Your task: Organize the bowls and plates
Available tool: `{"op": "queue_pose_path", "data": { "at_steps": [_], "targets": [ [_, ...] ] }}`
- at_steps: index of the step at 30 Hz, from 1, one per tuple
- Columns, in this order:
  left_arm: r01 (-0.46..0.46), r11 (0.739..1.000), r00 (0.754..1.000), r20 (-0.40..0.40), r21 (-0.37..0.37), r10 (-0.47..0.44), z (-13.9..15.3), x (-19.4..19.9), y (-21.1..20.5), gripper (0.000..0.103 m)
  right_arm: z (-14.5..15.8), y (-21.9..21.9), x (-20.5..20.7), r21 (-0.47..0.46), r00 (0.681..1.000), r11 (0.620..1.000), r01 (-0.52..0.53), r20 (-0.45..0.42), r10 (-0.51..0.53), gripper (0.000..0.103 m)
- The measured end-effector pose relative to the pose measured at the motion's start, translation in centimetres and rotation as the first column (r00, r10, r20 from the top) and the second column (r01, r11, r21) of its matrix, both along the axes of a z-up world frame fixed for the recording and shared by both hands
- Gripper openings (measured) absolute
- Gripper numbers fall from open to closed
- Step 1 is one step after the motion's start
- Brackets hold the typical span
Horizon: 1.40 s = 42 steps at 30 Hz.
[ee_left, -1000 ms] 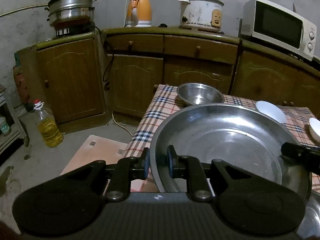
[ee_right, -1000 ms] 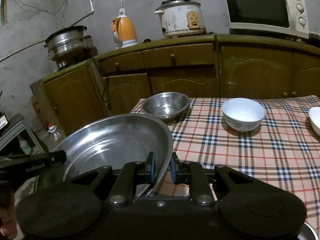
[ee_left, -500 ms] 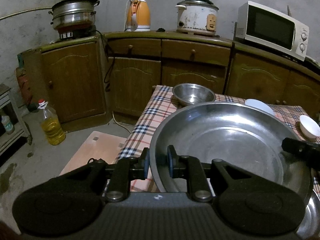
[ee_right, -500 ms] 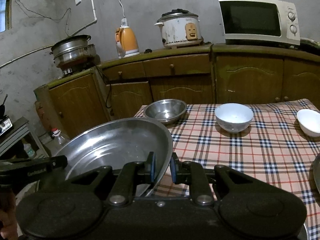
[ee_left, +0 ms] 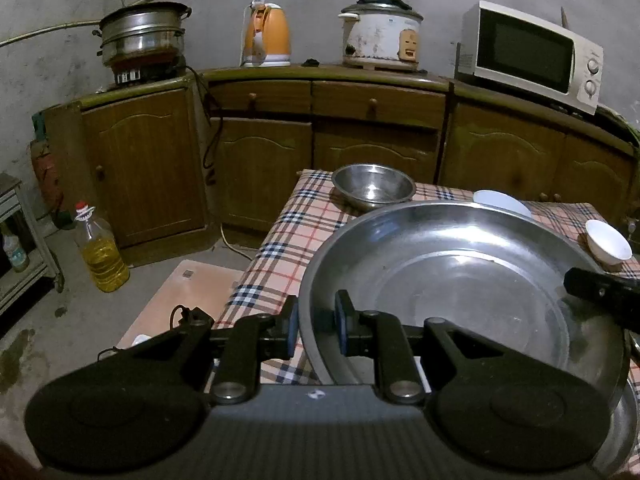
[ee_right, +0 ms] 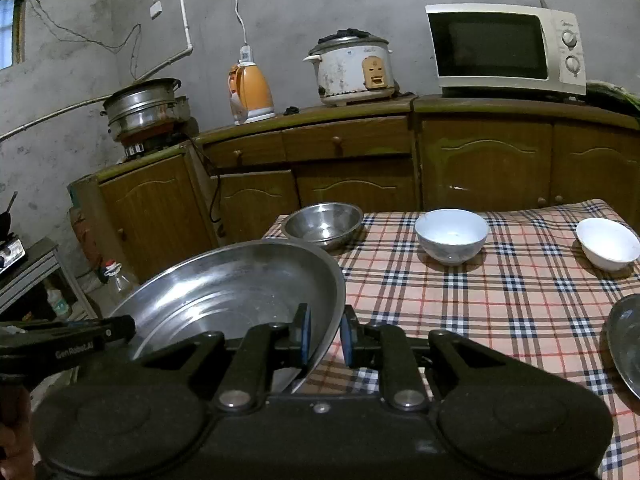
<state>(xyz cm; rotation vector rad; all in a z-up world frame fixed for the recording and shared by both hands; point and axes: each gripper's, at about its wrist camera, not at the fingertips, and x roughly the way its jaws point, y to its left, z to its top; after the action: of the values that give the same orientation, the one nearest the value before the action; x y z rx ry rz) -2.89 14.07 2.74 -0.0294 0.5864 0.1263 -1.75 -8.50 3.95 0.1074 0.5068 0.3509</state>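
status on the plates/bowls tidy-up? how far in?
Early. Nothing looks stacked yet. In hand: the large steel basin, clamped at opposite rims by the left gripper and right gripper. Left: steel bowl, two white bowls sit apart on the checked tablecloth; another steel dish at its right edge.

The left gripper and right gripper both angle downward, fingers clamped tight from opposite sides.

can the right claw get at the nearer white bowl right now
Probably not as things stand: the right claw is shut on the rim of the big steel basin, shared with the left claw. The bowl itself sits unblocked on the table.
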Motion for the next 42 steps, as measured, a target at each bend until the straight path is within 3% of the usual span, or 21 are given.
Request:
{"op": "queue_pose_path", "data": {
  "at_steps": [42],
  "targets": [
    [0.042, 0.998, 0.999, -0.002, 0.042, -0.042, -0.6, -1.6, -3.2, 0.02, -0.7, -3.4, -2.6, 0.002, 1.0, 1.0, 0.03, 0.007, -0.03, 0.021]
  ]
}}
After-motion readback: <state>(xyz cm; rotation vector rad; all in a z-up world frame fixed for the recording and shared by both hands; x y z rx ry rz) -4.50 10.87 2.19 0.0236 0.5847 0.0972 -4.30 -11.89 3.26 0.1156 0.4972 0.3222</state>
